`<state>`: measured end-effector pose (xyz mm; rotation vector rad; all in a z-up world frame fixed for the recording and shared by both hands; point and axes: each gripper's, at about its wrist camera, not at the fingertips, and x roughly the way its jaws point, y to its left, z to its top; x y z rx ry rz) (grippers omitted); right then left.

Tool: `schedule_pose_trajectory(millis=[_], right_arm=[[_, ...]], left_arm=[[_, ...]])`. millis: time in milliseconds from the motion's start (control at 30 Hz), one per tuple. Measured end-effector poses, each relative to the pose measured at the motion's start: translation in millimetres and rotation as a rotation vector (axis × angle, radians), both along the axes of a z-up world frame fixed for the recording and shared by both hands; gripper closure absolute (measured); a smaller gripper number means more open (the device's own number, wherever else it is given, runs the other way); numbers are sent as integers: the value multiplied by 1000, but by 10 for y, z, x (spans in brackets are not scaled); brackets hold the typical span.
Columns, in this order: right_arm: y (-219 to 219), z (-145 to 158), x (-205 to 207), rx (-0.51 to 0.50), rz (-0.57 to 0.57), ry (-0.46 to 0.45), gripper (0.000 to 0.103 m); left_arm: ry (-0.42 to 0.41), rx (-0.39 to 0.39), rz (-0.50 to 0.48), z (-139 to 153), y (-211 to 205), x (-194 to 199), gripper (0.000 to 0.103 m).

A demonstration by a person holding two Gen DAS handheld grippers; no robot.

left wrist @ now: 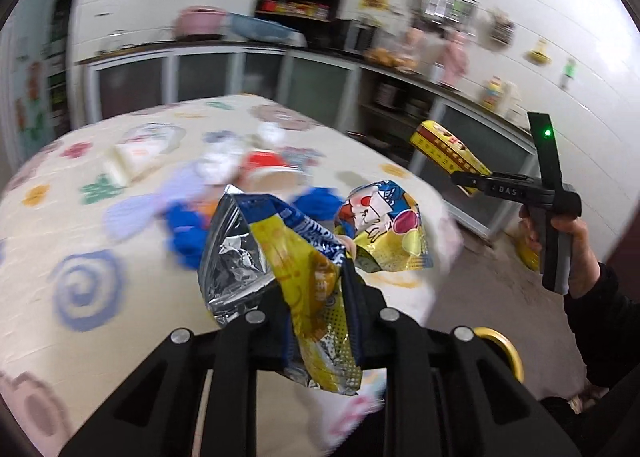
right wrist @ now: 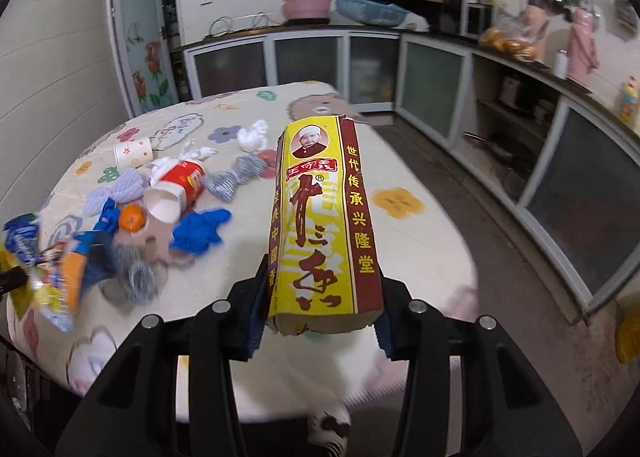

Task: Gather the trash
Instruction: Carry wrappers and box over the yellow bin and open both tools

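Note:
My left gripper [left wrist: 312, 297] is shut on a crumpled yellow-and-blue foil snack bag [left wrist: 280, 257], held above the near edge of the table; the bag also shows in the right wrist view [right wrist: 44, 273] at far left. My right gripper [right wrist: 320, 317] is shut on a yellow-and-red spice box [right wrist: 320, 217], held above the table's right side; the box shows in the left wrist view [left wrist: 448, 155] at the right, off the table edge. More trash lies on the patterned tablecloth [right wrist: 400, 249]: a red paper cup [right wrist: 176, 189] on its side, a small white cup [right wrist: 132, 153], white crumpled paper [right wrist: 252, 137].
Blue cloth [right wrist: 200, 229], an orange [right wrist: 132, 217], grey and lilac scrubbers [right wrist: 228, 181] lie among the trash. Kitchen cabinets [right wrist: 520, 145] run along the back and right. A yellow-rimmed thing [left wrist: 504, 349] is on the floor near the table's edge.

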<state>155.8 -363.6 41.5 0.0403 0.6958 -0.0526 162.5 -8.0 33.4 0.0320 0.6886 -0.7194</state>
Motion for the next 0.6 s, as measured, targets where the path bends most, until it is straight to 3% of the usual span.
schedule_pose_trajectory(millis=[300,600], right_arm=[[-674,-100,-1474,-22,-228,48,60],[-1233,-598,-2856,50,-462,161,59]], left_arm=[[44,7,-366,-149,-1295,-393,84],[96,120,-685,-434,-2486,-909,84]])
